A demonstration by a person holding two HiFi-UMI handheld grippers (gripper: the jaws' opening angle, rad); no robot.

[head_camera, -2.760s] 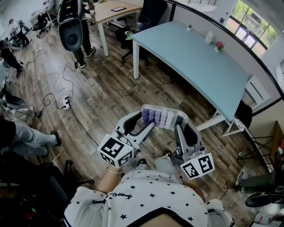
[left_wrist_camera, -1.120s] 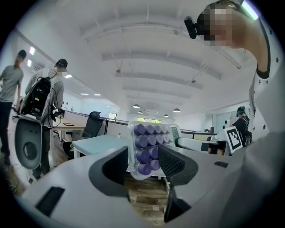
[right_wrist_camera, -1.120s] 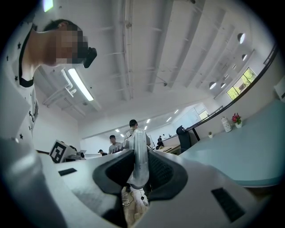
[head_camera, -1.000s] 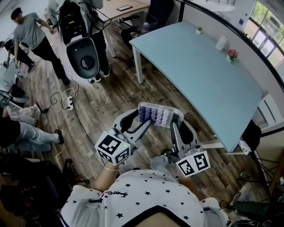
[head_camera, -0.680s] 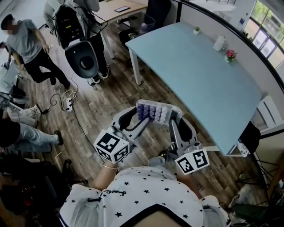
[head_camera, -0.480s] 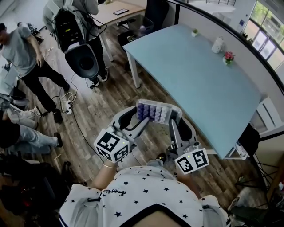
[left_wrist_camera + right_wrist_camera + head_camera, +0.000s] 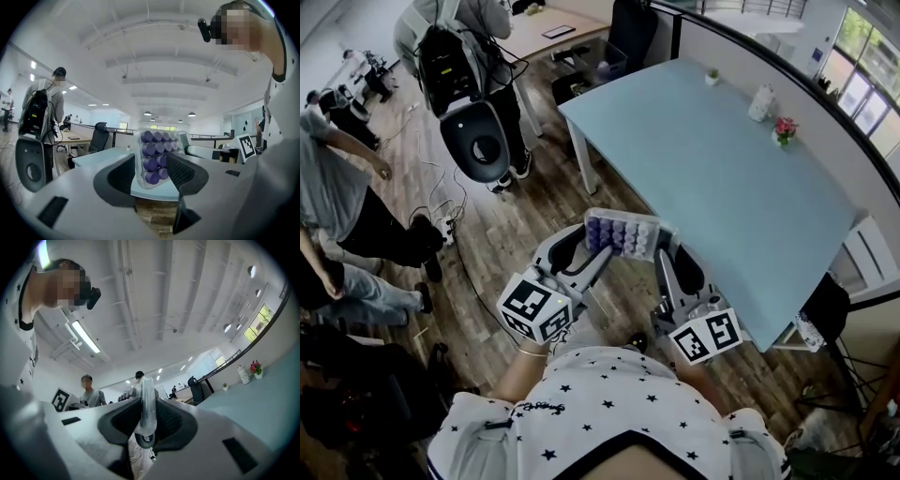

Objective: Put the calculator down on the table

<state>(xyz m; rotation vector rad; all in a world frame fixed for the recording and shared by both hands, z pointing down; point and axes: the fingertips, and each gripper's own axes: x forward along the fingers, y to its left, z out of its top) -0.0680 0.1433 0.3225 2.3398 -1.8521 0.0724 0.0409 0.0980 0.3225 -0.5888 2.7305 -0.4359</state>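
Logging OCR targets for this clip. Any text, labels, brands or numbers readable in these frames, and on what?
No text reads in any view.
Calculator keys: purple, legends too blurred to read.
Greenish panel beside the keys: nothing legible.
Marker cubes: black-and-white square patterns only, no letters or digits.

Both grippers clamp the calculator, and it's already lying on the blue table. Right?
Not lying on it. The head view shows the calculator held over the wood floor, short of the blue table; left gripper and right gripper both clamp it.
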